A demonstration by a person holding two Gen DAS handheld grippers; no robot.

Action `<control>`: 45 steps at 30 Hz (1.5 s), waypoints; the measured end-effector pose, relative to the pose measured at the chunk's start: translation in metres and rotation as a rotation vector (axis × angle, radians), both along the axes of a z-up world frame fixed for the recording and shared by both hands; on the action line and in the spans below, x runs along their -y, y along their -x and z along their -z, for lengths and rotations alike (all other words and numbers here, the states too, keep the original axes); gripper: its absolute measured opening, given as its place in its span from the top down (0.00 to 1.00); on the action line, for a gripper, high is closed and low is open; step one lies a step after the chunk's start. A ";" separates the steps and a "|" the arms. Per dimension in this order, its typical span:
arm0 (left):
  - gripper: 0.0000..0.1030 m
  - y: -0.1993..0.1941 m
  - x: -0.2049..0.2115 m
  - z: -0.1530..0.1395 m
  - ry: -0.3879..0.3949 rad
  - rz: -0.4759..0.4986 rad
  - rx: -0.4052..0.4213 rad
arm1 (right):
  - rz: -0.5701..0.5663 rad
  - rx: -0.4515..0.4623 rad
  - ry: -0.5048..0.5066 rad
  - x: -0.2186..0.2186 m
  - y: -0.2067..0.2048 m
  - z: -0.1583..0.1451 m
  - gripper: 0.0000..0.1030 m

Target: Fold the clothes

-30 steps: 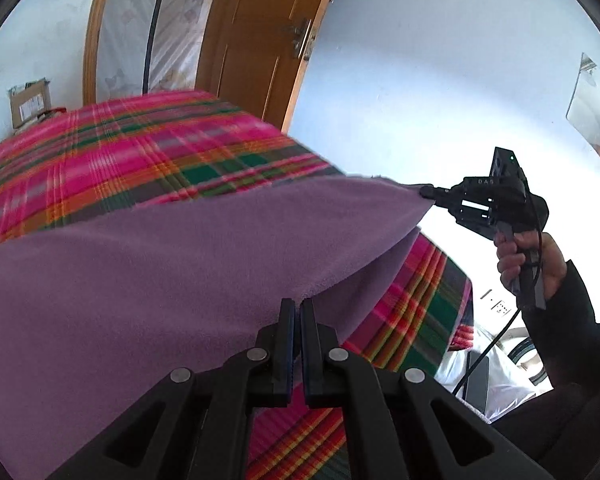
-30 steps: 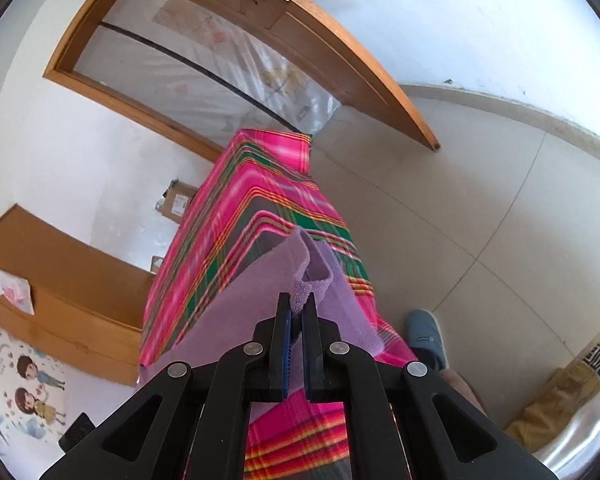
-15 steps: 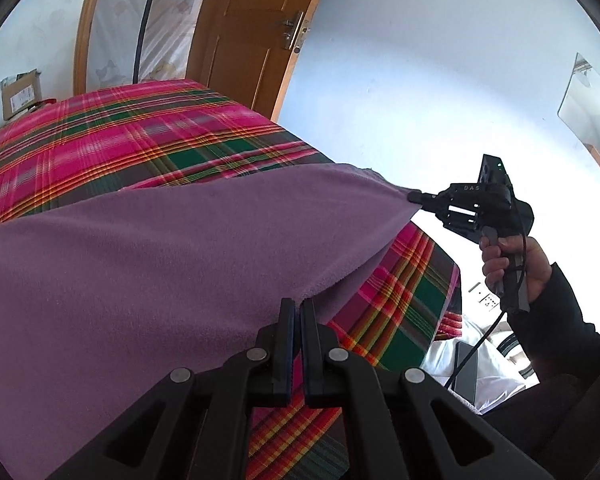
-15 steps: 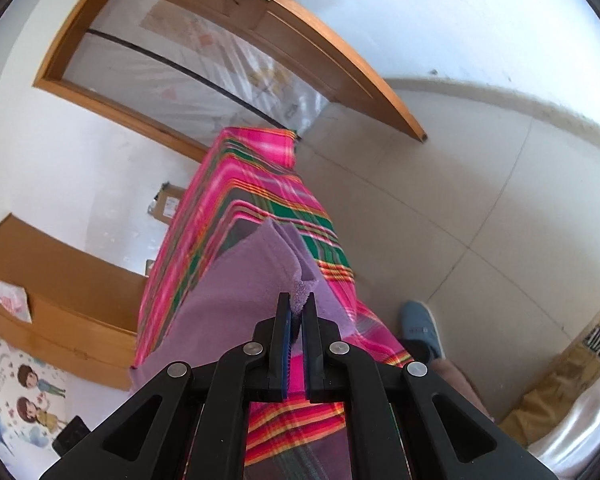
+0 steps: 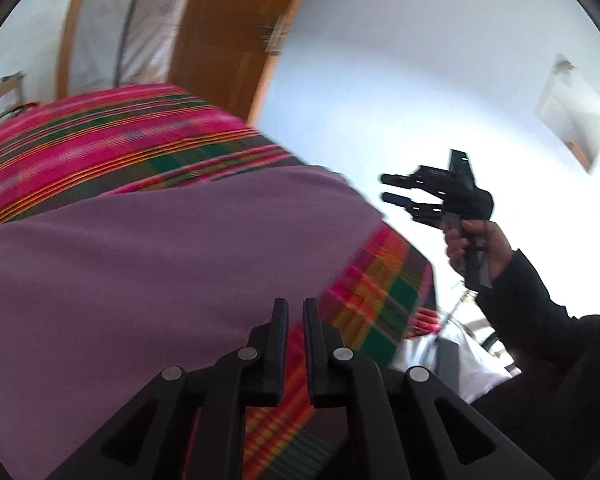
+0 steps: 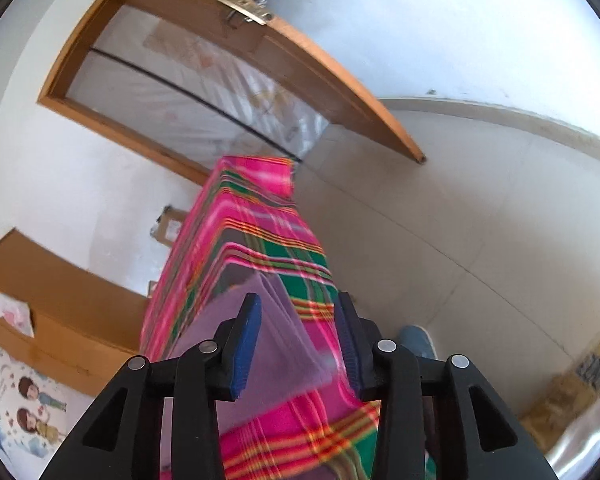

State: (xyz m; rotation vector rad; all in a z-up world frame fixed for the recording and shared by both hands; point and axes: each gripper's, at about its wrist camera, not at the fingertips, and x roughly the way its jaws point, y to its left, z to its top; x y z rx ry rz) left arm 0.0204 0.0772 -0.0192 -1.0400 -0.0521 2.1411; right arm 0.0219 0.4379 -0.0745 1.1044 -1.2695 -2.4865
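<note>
Presently, purple garment point(image 5: 172, 248) lies doubled on the plaid-covered table point(image 5: 100, 140), both grippers free of it.
Layered edges at its near corner suggest one fold made; whether more folds are due cannot be told. Right gripper point(image 6: 298, 336) hangs spread above that corner, beside the table's right edge; left gripper point(image 5: 295, 312) stands slightly parted, empty, at the garment's near edge.

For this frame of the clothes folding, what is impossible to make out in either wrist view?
- Purple garment, left wrist view: type unclear; lower left cut off by the edge, motion blur.
- Left gripper: fingers nearly closed; whether fabric is pinched cannot be told.
- Purple garment's near part, right wrist view: hidden behind the open right gripper.
- Door handle: smeared by blur.
</note>
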 end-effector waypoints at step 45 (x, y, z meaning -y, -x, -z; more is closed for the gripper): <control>0.94 0.014 0.027 0.012 0.020 -0.163 0.043 | -0.015 -0.077 0.234 0.002 -0.020 0.028 0.97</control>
